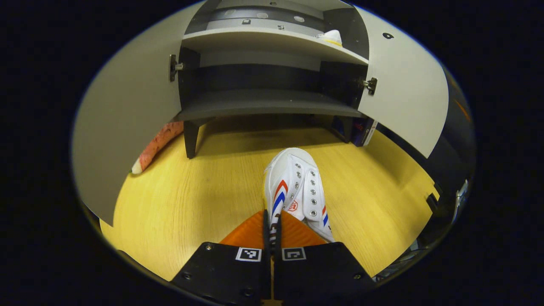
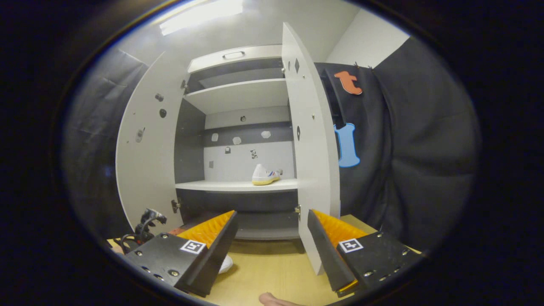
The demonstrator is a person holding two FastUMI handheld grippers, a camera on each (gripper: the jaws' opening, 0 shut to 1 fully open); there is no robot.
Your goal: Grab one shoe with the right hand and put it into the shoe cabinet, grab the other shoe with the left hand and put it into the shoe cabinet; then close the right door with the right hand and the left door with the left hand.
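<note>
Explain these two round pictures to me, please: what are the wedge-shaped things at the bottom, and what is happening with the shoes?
No robot is at work here: a person holds a hand-held gripper in each hand, and each carries a wide-angle camera looking along its own two fingers.

The left gripper view looks down at a wooden floor. The left hand-held gripper has its fingers closed on the rear of a white shoe with red and blue stripes, which lies on the floor before the shoe cabinet.

The right gripper view looks at the same cabinet from farther back, both doors standing open. The right hand-held gripper is open and holds nothing. The other shoe already sits on a shelf inside.
</note>
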